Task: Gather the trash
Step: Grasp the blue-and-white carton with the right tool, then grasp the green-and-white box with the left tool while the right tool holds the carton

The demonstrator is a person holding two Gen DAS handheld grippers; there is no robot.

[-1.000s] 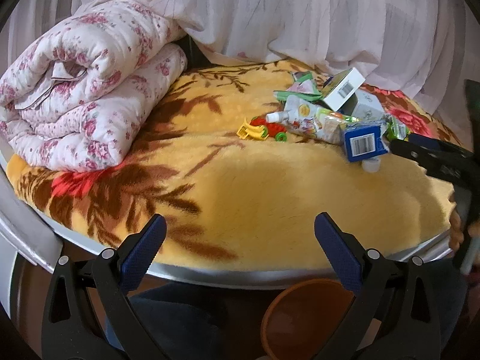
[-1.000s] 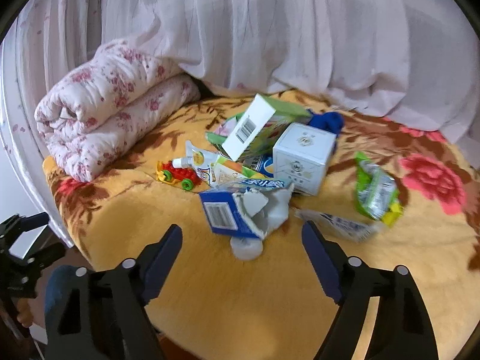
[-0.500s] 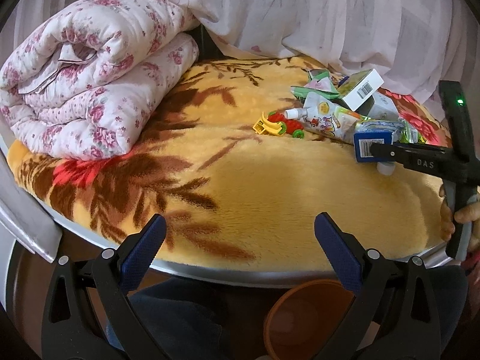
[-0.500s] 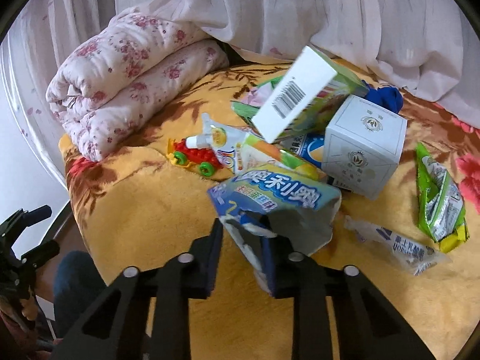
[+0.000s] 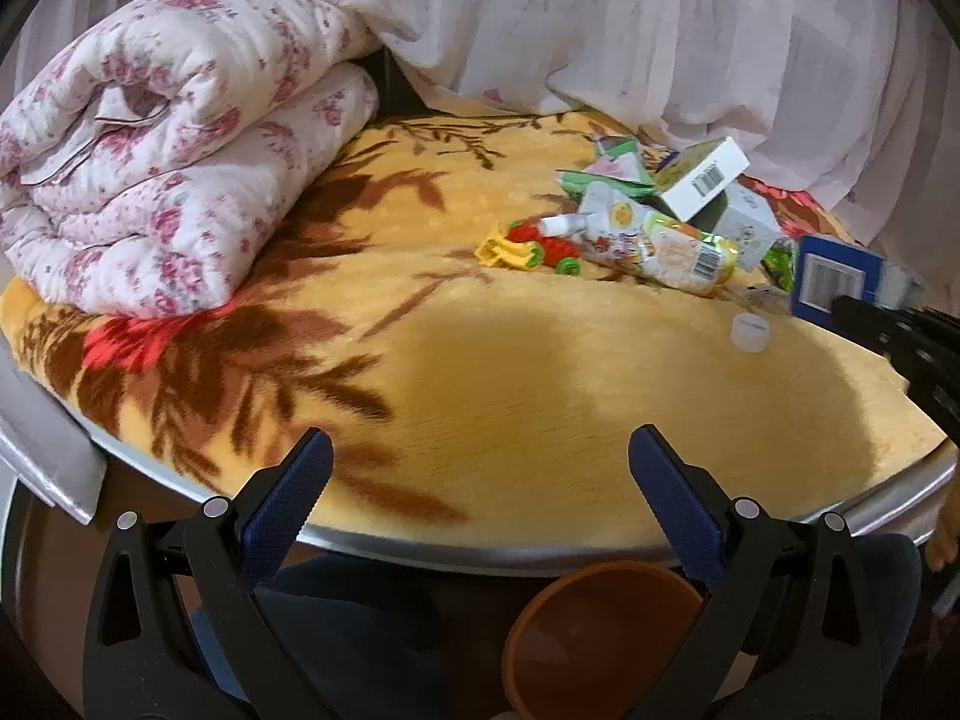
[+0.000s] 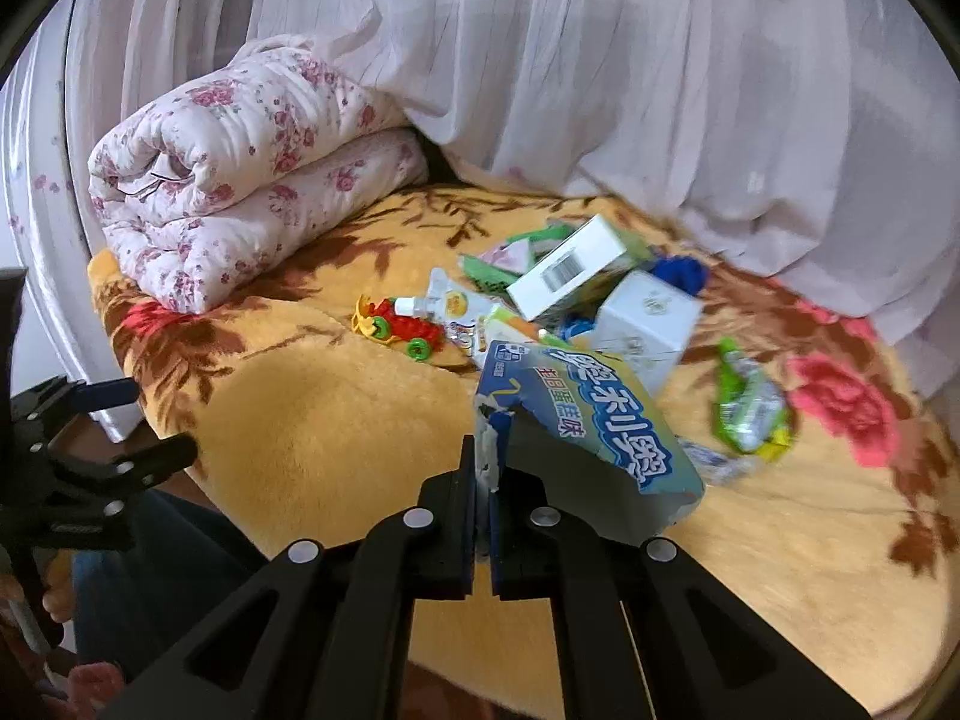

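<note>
At far left a rolled floral quilt lies on the yellow blanket, under a white curtain that hangs along the far side. The left gripper hangs at the near edge of the blanket with its fingers wide apart and nothing between them. Just below it, off the near edge, sits a brown bin, partly hidden behind the right finger.

Toward the middle, a red and yellow toy car rests on the blanket, touching a squeeze pouch to its right. Behind the pouch is a heap of trash: a green wrapper, a white box with a barcode tilted on top, a white cube box right of it, and something blue at the far side. In the left view a small white cap lies alone on the blanket, near the heap.

The right gripper is closed on the torn edge of a blue carton, held lifted off the blanket in front of the heap; the carton's open, ragged end faces the camera. In the left view the same carton shows its barcode at the tip of the right gripper, at the right edge.

Farther right lie a green bag and, near it, a clear wrapper, blurred.
</note>
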